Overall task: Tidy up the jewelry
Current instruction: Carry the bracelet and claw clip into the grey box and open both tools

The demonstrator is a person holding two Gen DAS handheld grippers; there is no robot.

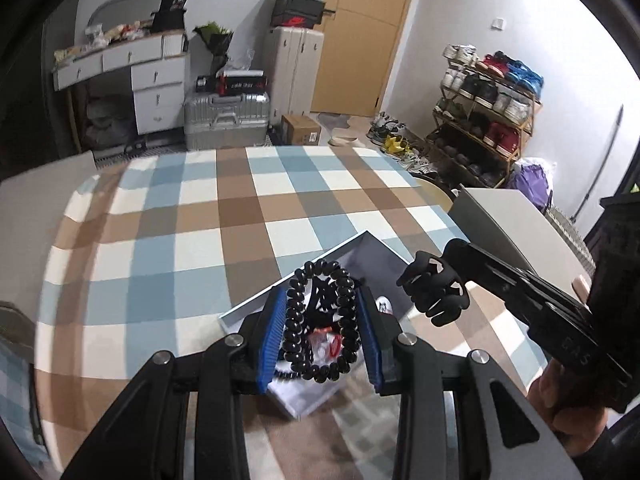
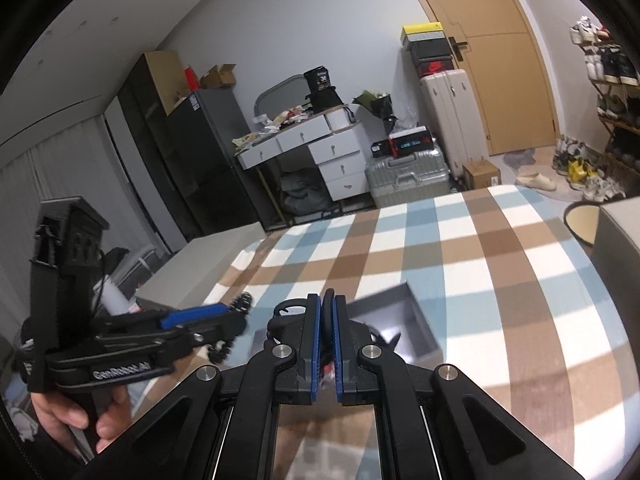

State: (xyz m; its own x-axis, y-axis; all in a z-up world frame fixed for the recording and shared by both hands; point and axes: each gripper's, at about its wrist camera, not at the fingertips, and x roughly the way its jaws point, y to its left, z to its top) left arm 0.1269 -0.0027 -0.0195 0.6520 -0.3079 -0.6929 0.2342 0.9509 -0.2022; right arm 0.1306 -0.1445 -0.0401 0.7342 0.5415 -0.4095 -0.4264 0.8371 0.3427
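Note:
My left gripper [image 1: 322, 300] is shut on a black bead bracelet [image 1: 320, 320], holding it just above an open white box [image 1: 362, 246] on the checked tablecloth. Small red and white items lie inside the box [image 1: 326, 342]. My right gripper [image 2: 328, 302] is shut on a black hair claw clip [image 2: 329, 312]; in the left wrist view the clip [image 1: 434, 292] hangs at the box's right side. In the right wrist view the left gripper [image 2: 236, 312] comes in from the left with the beads [image 2: 244, 302], and the box [image 2: 408, 320] lies below.
The checked tablecloth [image 1: 240, 216] covers the table. A grey box lid [image 1: 496, 216] and a round dish [image 2: 580, 220] sit at the table's right edge. Suitcases [image 1: 226, 118], a white desk [image 1: 132, 64] and a shoe rack [image 1: 484, 120] stand beyond the table.

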